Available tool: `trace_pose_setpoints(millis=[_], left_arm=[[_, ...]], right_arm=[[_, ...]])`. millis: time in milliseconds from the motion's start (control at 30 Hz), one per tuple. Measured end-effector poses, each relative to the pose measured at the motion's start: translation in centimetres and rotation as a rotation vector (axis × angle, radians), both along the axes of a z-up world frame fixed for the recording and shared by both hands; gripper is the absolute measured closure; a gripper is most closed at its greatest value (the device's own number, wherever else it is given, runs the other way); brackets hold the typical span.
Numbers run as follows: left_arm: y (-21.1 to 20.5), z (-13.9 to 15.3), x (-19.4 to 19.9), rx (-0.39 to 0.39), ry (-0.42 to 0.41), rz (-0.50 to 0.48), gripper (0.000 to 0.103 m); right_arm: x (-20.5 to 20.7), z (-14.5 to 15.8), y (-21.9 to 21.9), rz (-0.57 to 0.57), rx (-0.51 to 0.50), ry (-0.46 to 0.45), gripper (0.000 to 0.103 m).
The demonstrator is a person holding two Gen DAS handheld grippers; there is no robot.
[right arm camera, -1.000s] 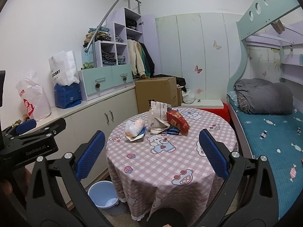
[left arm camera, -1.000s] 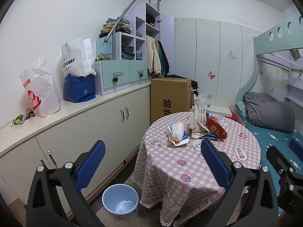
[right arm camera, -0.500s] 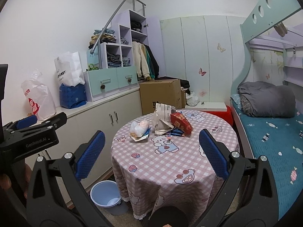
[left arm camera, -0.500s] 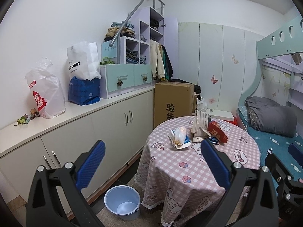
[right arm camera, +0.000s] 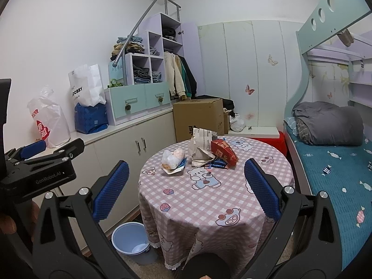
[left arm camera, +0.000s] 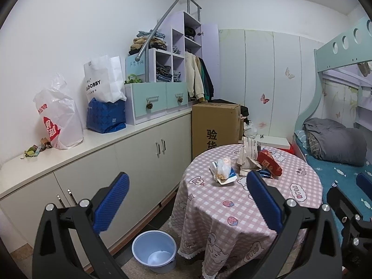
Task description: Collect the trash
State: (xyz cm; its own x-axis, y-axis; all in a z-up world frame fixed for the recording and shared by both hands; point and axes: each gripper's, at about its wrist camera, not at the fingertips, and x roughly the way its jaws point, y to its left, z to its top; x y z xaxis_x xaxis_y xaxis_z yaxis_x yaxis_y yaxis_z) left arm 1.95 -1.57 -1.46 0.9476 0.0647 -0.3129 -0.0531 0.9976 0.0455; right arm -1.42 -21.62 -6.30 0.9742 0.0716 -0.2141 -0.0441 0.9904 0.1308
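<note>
Toward the far edge of the round table lies the trash: a white plastic bag, crumpled paper bag and red snack packet, bunched together. On the floor by the table's left edge stands a blue bin. The left gripper and right gripper hang short of the table, jaws spread wide, holding nothing.

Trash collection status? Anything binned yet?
Done: nothing; the blue bin beside the table looks empty. In hand: nothing; left gripper and right gripper are open, short of the table. Left: red snack bag, paper bag, plastic-wrapped item, blue wrappers.
</note>
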Motion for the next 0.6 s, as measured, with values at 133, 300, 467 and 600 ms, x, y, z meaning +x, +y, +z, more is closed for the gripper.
trace_pose_setpoints(millis=[133,300,467,600], left_arm=[[0.2,-0.2,-0.2,0.006,0.0,0.002,0.004],[0.4,-0.3,-0.3,0.008,0.003,0.004,0.004],[0.8,-0.5,-0.2,0.011,0.007,0.009,0.004],[1.1,-0.6,-0.1,0.008,0.011,0.014,0.004]], right_arm=[[0.0,0.1,0.3,0.001,-0.005,0.0,0.006],[0.0,0.1,0.5,0.003,-0.008,0.001,0.006],[0.1,0.0,1.0,0.007,-0.01,0.005,0.006],[0.2,0.0,1.4,0.016,-0.013,0.01,0.006]])
